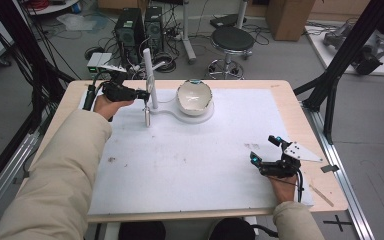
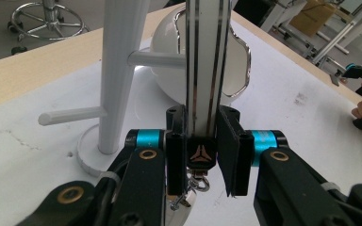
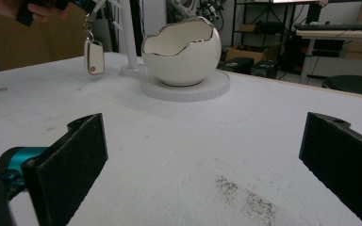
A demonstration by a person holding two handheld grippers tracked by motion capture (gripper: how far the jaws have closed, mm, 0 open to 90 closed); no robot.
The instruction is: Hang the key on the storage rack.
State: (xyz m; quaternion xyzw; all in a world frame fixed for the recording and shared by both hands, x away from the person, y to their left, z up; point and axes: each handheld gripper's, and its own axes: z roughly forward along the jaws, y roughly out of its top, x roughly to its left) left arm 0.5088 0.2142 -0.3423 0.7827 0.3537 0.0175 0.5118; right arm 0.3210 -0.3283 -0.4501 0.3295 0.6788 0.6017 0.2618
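Note:
My left gripper [image 1: 141, 95] is shut on a white strap with black stripes [image 2: 205, 70] at the table's far left. From the strap's clip a ring and a white key fob [image 1: 147, 117] hang just above the mat. The fob [image 3: 94, 56] dangles next to a white peg stand [image 1: 150, 75], whose pegs [image 2: 155, 59] stick out beside the strap. Right of the stand an egg-shaped white bowl [image 1: 195, 97] sits on the stand's round base. Near the front right, my right gripper [image 1: 264, 148] rests low over the mat, open, with nothing between its pads [image 3: 70, 165].
A white mat [image 1: 200, 160] covers most of the wooden table [image 1: 305, 125]. Dark specks [image 3: 245, 197] mark the mat in front of the right gripper. A black frame post [image 1: 330, 95] stands off the table's right edge. A stool [image 1: 232, 42] and computer towers lie beyond the far edge.

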